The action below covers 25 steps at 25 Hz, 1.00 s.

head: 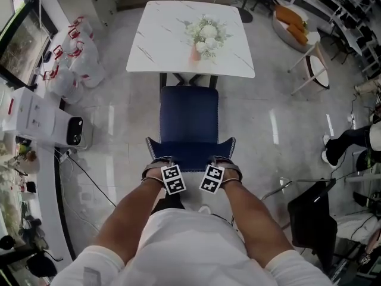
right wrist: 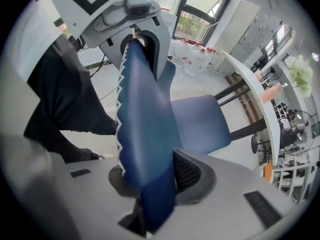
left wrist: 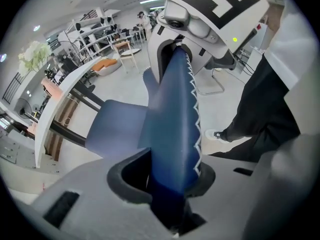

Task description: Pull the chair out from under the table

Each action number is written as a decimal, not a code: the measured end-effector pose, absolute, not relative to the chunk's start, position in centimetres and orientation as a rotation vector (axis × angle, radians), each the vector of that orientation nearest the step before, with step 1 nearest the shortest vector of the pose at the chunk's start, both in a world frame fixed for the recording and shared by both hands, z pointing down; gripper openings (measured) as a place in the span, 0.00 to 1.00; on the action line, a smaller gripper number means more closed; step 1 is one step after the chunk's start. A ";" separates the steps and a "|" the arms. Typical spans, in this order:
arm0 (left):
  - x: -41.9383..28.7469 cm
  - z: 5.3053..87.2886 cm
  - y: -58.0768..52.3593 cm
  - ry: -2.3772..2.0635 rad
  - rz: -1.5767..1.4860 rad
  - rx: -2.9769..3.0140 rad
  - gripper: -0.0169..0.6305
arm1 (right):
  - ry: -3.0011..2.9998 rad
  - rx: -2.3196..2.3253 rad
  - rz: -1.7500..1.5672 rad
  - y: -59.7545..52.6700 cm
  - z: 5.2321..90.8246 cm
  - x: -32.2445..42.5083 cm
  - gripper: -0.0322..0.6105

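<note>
The blue padded chair (head: 189,115) stands with its seat mostly out from under the white marble table (head: 161,34), its backrest (head: 190,154) towards me. My left gripper (head: 158,161) is shut on the left part of the backrest's top edge, my right gripper (head: 224,161) on the right part. In the left gripper view the backrest (left wrist: 172,114) runs between the jaws of the left gripper (left wrist: 170,176), and the right gripper (left wrist: 200,19) shows beyond. In the right gripper view the backrest (right wrist: 145,119) sits between the pads of the right gripper (right wrist: 150,179).
A vase of white flowers (head: 204,36) stands on the table. Plastic bags (head: 74,58) and white boxes (head: 44,121) line the left. A black chair (head: 312,216) stands close at my right, a small pale stool (head: 312,70) further back, and a person's foot (head: 333,151) at the right edge.
</note>
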<state>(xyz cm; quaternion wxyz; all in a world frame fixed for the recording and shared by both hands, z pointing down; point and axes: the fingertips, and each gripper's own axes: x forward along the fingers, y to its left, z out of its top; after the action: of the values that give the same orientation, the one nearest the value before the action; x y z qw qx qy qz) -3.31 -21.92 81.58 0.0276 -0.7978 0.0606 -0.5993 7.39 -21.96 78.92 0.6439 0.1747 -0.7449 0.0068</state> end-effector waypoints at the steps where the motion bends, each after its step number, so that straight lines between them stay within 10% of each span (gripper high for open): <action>1: -3.5 81.7 -21.4 0.181 -1.859 -2.468 0.21 | -1.698 0.400 0.019 -21.3 79.1 7.2 0.23; 25: -1.7 81.4 -3.5 0.242 -1.951 -2.504 0.20 | -1.762 0.338 -0.014 -4.6 78.7 8.9 0.23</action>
<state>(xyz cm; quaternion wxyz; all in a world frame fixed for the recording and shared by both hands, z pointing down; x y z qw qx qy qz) -1.70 -3.48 81.38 -0.0209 -0.7863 0.0761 -0.6128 8.91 -4.57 78.66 0.6239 0.1473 -0.7674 -0.0059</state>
